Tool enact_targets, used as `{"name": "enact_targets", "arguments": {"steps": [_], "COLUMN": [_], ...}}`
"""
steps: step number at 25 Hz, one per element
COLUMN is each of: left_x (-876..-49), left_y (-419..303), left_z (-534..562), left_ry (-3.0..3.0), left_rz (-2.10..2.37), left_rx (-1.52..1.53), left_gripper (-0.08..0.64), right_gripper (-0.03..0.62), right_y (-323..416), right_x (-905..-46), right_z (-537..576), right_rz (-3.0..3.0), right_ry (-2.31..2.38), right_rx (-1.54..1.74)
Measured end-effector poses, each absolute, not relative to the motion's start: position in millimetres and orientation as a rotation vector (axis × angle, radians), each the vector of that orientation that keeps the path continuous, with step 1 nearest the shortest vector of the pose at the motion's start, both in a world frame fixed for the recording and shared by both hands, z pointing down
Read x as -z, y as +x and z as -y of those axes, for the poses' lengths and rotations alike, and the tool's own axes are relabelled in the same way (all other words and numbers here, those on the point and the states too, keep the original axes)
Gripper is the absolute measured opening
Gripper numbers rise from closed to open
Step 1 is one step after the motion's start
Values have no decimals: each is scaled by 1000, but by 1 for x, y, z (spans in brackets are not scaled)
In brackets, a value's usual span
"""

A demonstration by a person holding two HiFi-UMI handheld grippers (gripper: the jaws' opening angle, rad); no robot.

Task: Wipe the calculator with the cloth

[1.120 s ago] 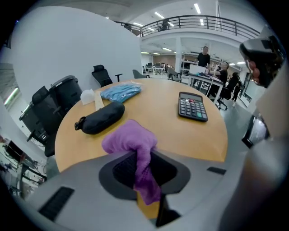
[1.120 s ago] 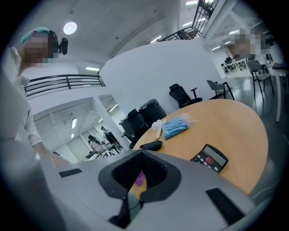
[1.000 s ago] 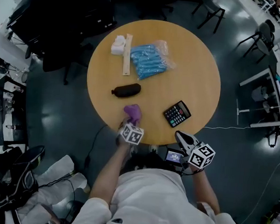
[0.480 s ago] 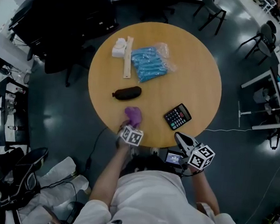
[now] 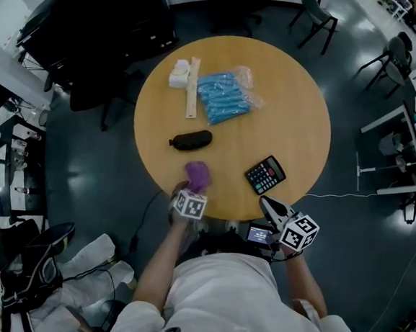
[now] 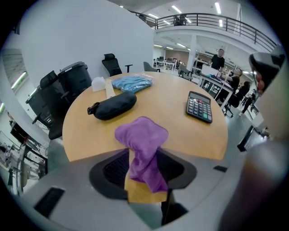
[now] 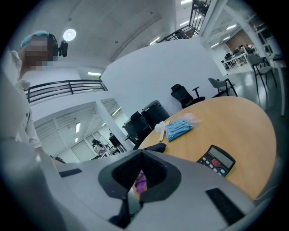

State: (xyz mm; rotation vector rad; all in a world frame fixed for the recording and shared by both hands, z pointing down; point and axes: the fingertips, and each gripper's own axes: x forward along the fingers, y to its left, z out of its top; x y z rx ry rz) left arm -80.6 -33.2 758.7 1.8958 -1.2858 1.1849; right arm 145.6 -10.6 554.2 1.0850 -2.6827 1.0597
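Between the jaws of the left gripper (image 5: 190, 189) lies the purple cloth (image 6: 141, 135), bunched into a lump on the near edge of the round wooden table (image 5: 292, 118). One end of it trails back toward the gripper's body. The jaws have just been opening and now stand spread wide, with bare table showing on either side of the cloth and neither pad pressing on it. This gripper points steeply down at the table edge.

Ahead of the left gripper and off to its right, well apart from the cloth, the black calculator (image 5: 266, 175) lies flat with its keys up. Straight ahead of the left gripper, just past the cloth, sits a black zip pouch (image 5: 191, 140). Farther on are a clear packet of blue items (image 5: 228, 97), a pale wooden strip (image 5: 193, 88) beside it, and a small white object (image 5: 178, 72) next to the strip's far end.

The right gripper (image 5: 266, 203) is held off the table, just outside its near edge, pointing nearly level across the top. Its jaws are pressed together with nothing gripped between them. The calculator lies near this gripper's tips, a little ahead of them on the table, and is not touched. Office chairs and desks stand on the dark floor around the table.
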Motion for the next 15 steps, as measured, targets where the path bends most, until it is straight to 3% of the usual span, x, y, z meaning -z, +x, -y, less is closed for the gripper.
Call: {"name": "enact_targets", "arguments": {"steps": [9,15], "left_x": [-700,-612], "left_y": [-81,-83], "left_z": [39,53], "left_ry": [1972,2133], "left_rz": [1363,1570], "left_rx": [-987,-735], "left_gripper": [191,181], "right_gripper": [15,15], "right_y": [149,164], "right_x": [-546,-522], "right_z": [18,33], "right_rz": [2703,2726], "right_ry": [1135,1285], "right_rx": [-1032,-906]}}
